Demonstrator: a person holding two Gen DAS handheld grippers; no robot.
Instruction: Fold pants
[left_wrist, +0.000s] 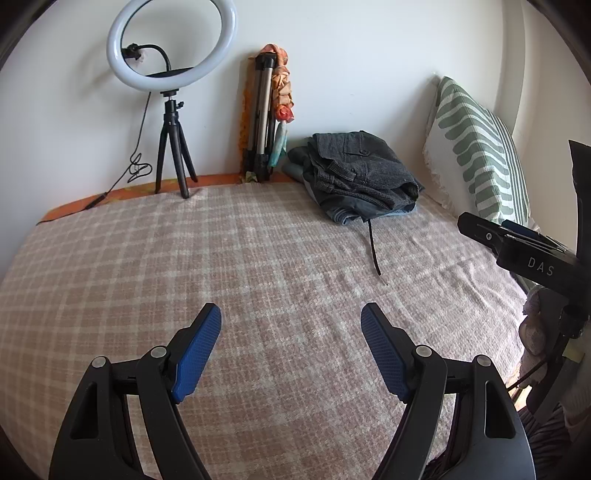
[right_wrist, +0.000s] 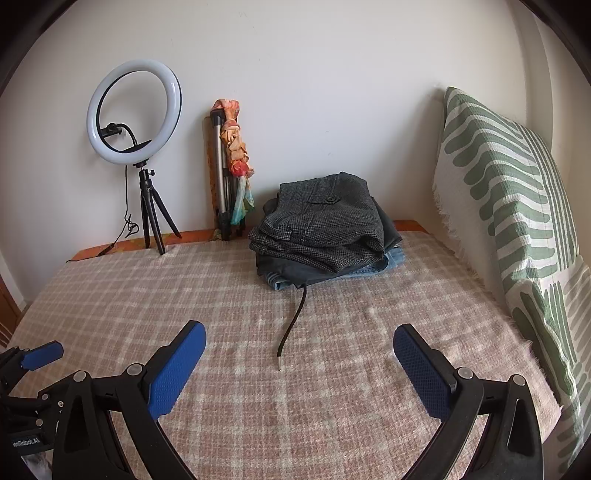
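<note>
1. Left wrist view: your left gripper (left_wrist: 291, 321) is released, jaws spread wide and holding nothing, hovering over the checked blanket (left_wrist: 184, 258) on the bed.
2. Right wrist view: your right gripper (right_wrist: 299, 343) is likewise released and empty, jaws wide apart over the same blanket.
3. The pants (right_wrist: 321, 229) sit well ahead of both grippers, toward the wall: a grey checked pair on top of a stack, with a dark garment and denim (right_wrist: 369, 267) beneath it.
4. That top pair already looks folded, its button pocket facing up. You probably stacked them there to keep the near blanket free for folding; judge for yourself whether any pair is left to do.
5. A black cord (right_wrist: 291, 321) trails from the stack toward your right gripper, ending just ahead of it and between its jaws. It could drag the stack if you snag it.
6. A ring light (left_wrist: 171, 40) and tripod (left_wrist: 260, 118) stand ahead-left by the wall; a pillow (right_wrist: 509, 206) leans to the right, clear of the folding space.
</note>
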